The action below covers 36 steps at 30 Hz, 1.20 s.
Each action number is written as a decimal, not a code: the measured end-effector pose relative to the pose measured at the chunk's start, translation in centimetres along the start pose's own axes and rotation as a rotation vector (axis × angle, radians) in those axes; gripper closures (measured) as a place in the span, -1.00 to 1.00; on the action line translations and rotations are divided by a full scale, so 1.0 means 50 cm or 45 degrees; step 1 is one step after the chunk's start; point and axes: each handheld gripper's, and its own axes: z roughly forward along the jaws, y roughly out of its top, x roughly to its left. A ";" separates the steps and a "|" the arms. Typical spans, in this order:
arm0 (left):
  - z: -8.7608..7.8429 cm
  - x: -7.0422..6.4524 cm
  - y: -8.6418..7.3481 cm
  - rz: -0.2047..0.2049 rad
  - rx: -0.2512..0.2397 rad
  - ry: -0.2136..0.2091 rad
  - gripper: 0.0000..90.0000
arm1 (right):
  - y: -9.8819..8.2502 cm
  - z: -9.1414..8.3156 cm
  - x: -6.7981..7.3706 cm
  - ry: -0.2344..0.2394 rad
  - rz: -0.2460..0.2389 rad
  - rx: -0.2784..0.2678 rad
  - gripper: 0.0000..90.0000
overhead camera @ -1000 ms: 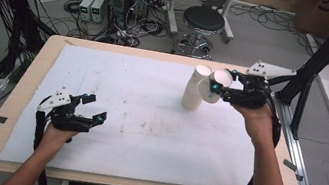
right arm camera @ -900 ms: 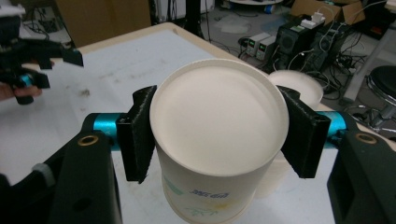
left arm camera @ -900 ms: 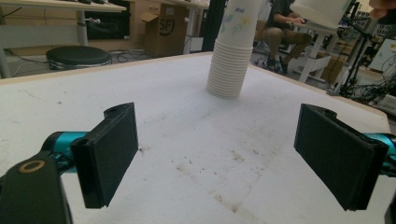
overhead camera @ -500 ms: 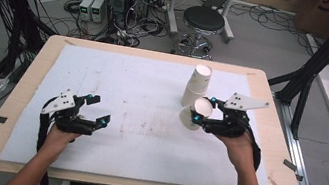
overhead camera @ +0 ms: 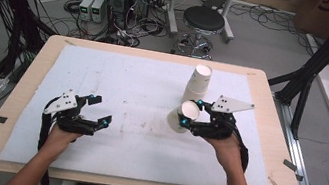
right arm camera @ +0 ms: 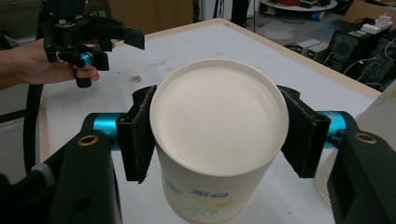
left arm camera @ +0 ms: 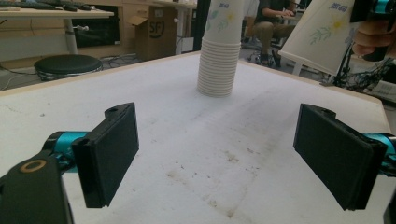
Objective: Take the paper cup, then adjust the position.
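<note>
White paper cup (right arm camera: 212, 144) sits clamped in right tongs (overhead camera: 191, 116) mid-frame; left tongs (overhead camera: 96, 110) gape apart, lower left.

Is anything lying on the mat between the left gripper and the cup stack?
No. In the left gripper view the white mat is bare, only smudged, from the left gripper to the cup stack; the high view agrees.

Right gripper (right arm camera: 217, 140) clamps paper cup (right arm camera: 217, 154) near its rim — mouth toward camera, above the counter (right arm camera: 196, 60).
</note>
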 end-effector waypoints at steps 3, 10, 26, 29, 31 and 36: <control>0.001 -0.001 0.003 -0.001 -0.006 -0.003 -0.69 | -0.001 -0.005 0.000 -0.002 -0.004 0.001 -0.20; 0.010 -0.006 0.005 0.010 -0.002 -0.031 -0.69 | 0.011 0.002 0.005 0.025 -0.017 0.008 -0.20; 0.055 -0.057 0.029 0.090 0.043 -0.268 -0.68 | 0.021 0.079 0.048 0.182 -0.047 0.027 -0.20; 0.067 -0.067 0.037 0.122 0.057 -0.286 -0.68 | 0.022 0.093 0.058 0.208 -0.058 0.049 -0.20; 0.077 -0.073 0.041 0.156 0.081 -0.298 -0.68 | 0.023 0.096 0.058 0.215 -0.052 0.052 -0.20; 0.102 -0.079 0.044 0.164 0.099 -0.339 -0.68 | 0.024 0.098 0.057 0.225 -0.047 0.059 -0.20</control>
